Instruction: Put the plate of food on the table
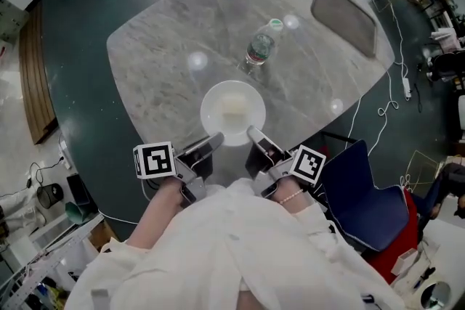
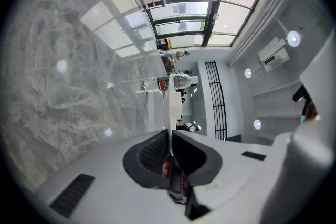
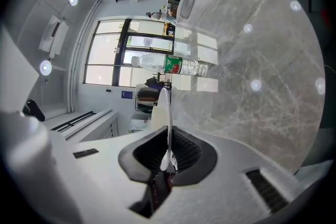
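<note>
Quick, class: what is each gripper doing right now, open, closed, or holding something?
Left gripper: closed on the near rim of the white plate.
Right gripper: closed on that plate's rim too.

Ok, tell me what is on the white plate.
A pale block of food lies at the centre of the plate. The plate surface beneath it is covered.

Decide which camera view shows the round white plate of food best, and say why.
The head view: it looks down on the whole round white plate and its pale food. Each gripper view shows only its thin rim edge-on, clamped by the left gripper and the right gripper.
</note>
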Action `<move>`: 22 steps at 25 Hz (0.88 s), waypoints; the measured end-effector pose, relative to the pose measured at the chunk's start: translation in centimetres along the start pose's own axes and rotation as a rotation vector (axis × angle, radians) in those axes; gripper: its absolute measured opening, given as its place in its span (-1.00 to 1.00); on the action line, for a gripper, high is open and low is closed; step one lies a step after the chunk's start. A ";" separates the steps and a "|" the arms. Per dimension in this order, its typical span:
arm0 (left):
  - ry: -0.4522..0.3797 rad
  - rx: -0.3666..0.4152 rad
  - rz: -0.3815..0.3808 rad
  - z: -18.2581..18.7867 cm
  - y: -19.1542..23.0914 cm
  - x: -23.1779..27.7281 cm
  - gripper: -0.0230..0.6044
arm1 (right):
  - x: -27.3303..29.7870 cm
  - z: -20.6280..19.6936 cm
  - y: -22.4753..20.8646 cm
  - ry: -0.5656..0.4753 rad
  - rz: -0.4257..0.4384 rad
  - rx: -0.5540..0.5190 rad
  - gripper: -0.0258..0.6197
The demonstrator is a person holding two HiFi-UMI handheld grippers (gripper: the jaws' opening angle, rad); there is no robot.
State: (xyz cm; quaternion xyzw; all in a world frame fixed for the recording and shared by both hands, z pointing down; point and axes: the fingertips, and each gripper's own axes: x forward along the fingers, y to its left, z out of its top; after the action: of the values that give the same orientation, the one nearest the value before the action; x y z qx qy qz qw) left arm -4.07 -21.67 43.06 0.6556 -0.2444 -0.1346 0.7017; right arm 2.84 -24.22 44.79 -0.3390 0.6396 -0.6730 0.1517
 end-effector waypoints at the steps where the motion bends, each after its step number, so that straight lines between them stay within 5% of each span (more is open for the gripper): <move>1: 0.001 -0.016 0.009 0.3 0.1 0.0 -0.84 | 0.3 0.2 0.0 -0.002 0.004 0.002 -0.89; 22: -0.113 -0.019 0.033 1.4 0.3 2.4 -0.84 | 1.4 3.2 -0.4 0.116 -0.009 -0.004 -0.89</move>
State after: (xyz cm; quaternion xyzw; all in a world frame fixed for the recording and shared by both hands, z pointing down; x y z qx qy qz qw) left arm -2.77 -24.08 43.80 0.6363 -0.2931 -0.1620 0.6949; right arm 4.00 -27.51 45.39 -0.3029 0.6469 -0.6910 0.1107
